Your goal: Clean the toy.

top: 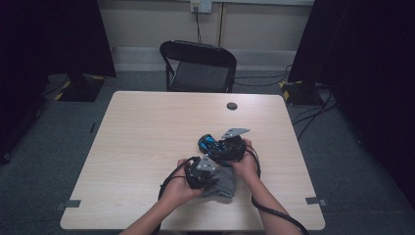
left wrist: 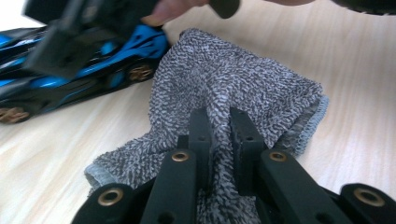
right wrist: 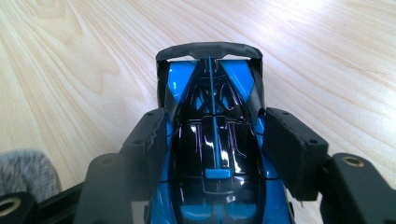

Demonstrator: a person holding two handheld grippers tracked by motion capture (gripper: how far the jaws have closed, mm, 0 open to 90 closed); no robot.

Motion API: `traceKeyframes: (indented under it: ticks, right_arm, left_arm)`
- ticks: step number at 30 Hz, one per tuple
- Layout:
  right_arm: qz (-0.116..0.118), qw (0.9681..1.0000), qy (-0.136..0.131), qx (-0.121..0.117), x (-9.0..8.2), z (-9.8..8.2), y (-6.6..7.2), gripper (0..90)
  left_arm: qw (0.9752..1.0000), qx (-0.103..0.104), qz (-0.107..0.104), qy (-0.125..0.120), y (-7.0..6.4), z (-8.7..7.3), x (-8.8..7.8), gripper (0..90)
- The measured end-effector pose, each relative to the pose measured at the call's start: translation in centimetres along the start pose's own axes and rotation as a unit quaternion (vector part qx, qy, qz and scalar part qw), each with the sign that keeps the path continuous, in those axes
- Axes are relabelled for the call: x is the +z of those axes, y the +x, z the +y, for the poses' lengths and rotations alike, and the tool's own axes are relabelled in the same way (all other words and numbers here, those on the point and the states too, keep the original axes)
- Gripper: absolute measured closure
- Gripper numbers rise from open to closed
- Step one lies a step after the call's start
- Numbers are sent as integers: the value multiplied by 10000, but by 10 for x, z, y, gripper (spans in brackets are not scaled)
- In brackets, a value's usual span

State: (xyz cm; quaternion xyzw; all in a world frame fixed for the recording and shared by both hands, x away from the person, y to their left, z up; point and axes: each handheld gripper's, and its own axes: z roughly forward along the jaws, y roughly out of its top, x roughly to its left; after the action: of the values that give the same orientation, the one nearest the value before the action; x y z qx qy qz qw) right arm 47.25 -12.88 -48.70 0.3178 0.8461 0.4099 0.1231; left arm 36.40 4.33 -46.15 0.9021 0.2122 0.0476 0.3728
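Cloth [left wrist: 224, 84] pinched in left tongs [left wrist: 220, 122], car [right wrist: 212, 140] clamped between right tongs [right wrist: 215, 149].

place: lab/studio | cues: black curtains [top: 54, 39]; taped stand base [top: 80, 88]; floor cables [top: 313, 115]; folding chair [top: 198, 66]

The toy car [right wrist: 212, 154] is glossy black with bright blue panels, a thin blue stripe down its middle, a dark grey rear wing, and bronze-coloured wheels showing in the left gripper view. The cloth [left wrist: 233, 88] is grey, flecked in a darker and paler grey looped pattern, with a plain lighter grey hem. Both the left claw [left wrist: 220, 122] and the right claw [right wrist: 212, 140] are matt black, with brass-coloured rivets. The surface [top: 147, 127] is pale wood with a fine grain pattern. The folding chair [top: 198, 66] is black.
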Motion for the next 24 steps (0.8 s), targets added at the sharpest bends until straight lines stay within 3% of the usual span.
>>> traceKeyframes:
  ticks: [3, 9, 15, 19, 24]
  right_arm:
    - [-1, 10000, 0, 3, 0, 0, 0, 407]
    - [-7, 10000, 4, 4, 0, 0, 0, 406]
    - [-3, 10000, -20, -3, 0, -1, 0, 406]
    - [-2, 10000, -25, -7, 0, -1, 0, 406]
    - [-2, 10000, -35, -6, 0, -1, 0, 406]
  left_arm:
    - [9999, -10, -116, -53, -3, 2, 6, 809]
    - [9998, -86, -150, 36, 1, 7, 17, 809]
    - [9994, -314, 74, 156, 10, 9, 24, 807]
    - [9988, -324, 258, 270, 16, 12, 24, 803]
    - [9983, -349, 343, 301, 21, 12, 23, 804]
